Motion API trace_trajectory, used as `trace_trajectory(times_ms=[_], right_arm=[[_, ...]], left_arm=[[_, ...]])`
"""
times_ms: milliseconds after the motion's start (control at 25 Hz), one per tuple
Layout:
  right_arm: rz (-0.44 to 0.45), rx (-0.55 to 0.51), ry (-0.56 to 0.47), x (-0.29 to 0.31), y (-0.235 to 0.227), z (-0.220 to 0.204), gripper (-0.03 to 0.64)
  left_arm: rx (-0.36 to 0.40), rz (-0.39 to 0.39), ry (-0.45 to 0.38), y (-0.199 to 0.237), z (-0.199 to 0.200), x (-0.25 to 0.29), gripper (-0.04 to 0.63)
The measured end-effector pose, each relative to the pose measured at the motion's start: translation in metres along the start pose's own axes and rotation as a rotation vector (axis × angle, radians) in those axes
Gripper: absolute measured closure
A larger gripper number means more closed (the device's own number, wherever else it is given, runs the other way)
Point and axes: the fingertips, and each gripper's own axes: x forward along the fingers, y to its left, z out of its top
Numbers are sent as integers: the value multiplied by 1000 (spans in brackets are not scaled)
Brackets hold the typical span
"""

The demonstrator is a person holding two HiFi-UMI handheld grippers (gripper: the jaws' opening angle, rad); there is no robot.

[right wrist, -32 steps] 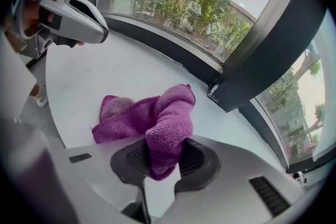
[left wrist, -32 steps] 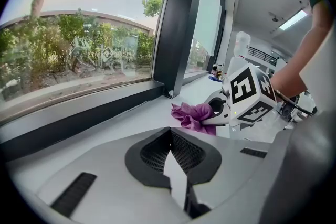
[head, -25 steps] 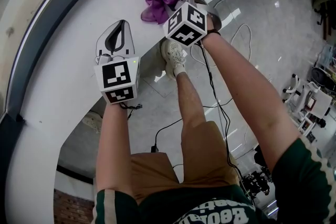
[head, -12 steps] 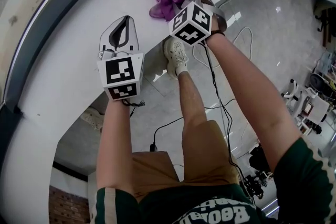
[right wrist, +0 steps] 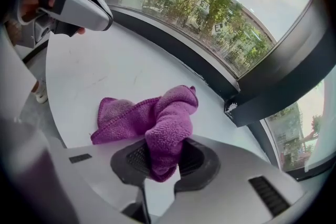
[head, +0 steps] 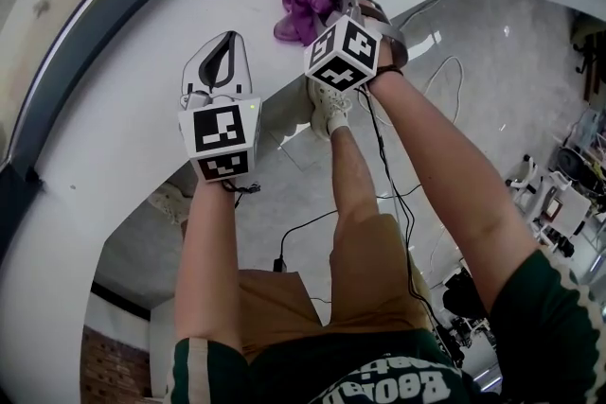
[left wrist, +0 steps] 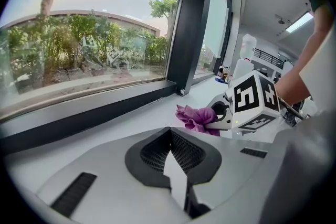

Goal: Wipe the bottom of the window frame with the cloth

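Spanning every view, the white window sill [head: 123, 109] curves beneath both grippers. The dark bottom rail of the window frame [left wrist: 105, 113] runs along the sill's far edge, below the glass.

The left gripper [head: 223, 38] is positioned over the sill, to the left of the right gripper [head: 322, 9]. Its own view shows the two pads meeting at their tips with nothing held between them.

The right gripper is clamped on the purple cloth [right wrist: 157, 118]. One bunched fold of the cloth stands up between the pads. The remainder of the cloth lies crumpled on the sill just ahead of the jaws. Bare sill separates the cloth from the bottom rail; the two are not in contact.
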Motion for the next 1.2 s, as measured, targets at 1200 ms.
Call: trace_trajectory(times_ms=[1200], right_arm=[[5, -78, -55, -8, 67, 69, 525]], left_arm=[[-74, 104, -4, 54, -42, -60, 588]])
